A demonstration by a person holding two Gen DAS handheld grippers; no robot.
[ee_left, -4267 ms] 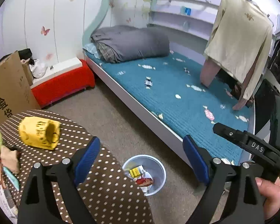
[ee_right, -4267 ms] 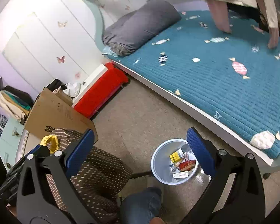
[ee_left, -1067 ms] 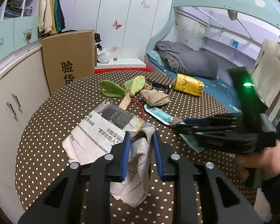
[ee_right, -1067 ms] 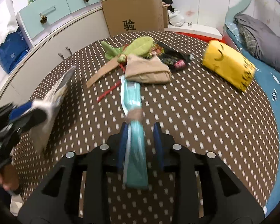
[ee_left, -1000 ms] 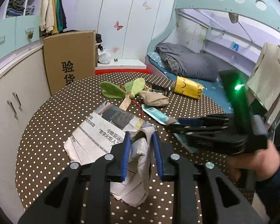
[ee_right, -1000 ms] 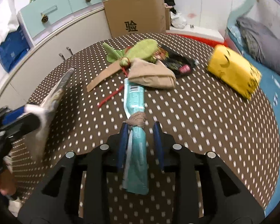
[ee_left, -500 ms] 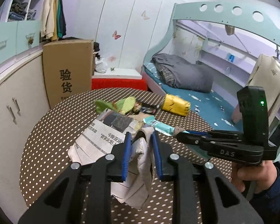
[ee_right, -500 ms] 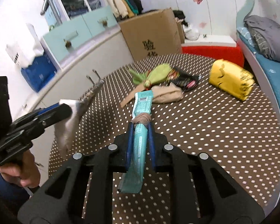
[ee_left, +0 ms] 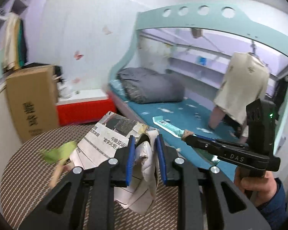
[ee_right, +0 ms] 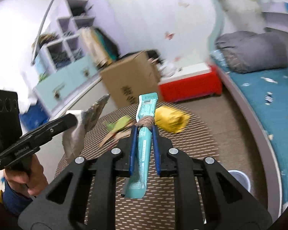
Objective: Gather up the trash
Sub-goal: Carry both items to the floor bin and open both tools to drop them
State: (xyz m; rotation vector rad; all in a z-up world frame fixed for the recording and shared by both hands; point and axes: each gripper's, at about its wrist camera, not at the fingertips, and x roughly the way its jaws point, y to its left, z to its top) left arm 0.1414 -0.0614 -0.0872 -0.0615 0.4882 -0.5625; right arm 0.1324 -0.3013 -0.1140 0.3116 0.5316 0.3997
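My left gripper (ee_left: pixel 145 145) is shut on a crumpled newspaper (ee_left: pixel 105 136) and holds it up above the dotted round table (ee_left: pixel 28 172). My right gripper (ee_right: pixel 144 134) is shut on a teal wrapper (ee_right: pixel 144 145) with a brown knot around it, also lifted over the table. The right gripper and its wrapper (ee_left: pixel 169 127) show at the right of the left wrist view. The left gripper with the newspaper (ee_right: pixel 74 132) shows at the left of the right wrist view. The rim of a grey trash bin (ee_right: pixel 240 178) shows on the floor at lower right.
On the table lie a yellow bag (ee_right: pixel 170 121), green leaf-shaped trash (ee_left: pixel 57 152) and a brown strip (ee_right: pixel 107 138). A cardboard box (ee_left: pixel 30 103), a red bench (ee_left: pixel 86 109) and a bed with a teal cover (ee_left: pixel 182 115) stand beyond the table.
Both grippers have lifted their trash off the table and swung toward the bed side. The view is blurred by motion. 4.3 s ago both grippers were open over the bin.
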